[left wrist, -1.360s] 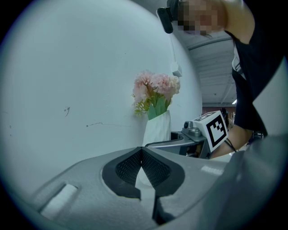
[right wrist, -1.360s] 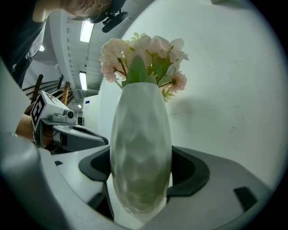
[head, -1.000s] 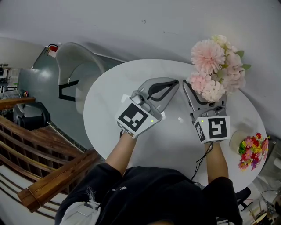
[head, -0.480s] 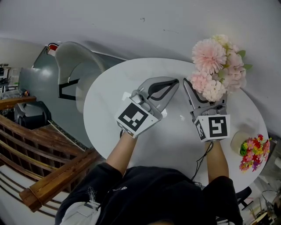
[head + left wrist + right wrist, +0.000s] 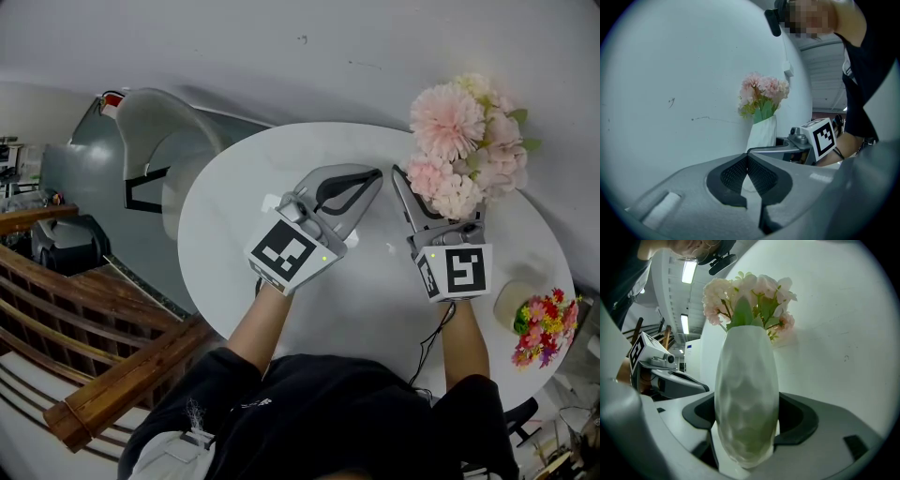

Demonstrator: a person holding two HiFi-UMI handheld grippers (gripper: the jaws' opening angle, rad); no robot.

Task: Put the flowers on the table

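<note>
While the right tongs (image 5: 414,201) clamp the white vase (image 5: 746,399) of pink flowers (image 5: 466,141) at the tabletop's (image 5: 244,197) far right, the left tongs (image 5: 373,176) sit pressed together, empty, just left of it.

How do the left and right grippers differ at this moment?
The left gripper is shut on nothing, its jaws meeting; the right gripper is closed on the white vase of pink flowers. In the head view the left gripper angles toward the right gripper, which points roughly straight ahead. Both are over the white table, tips close together.
</note>
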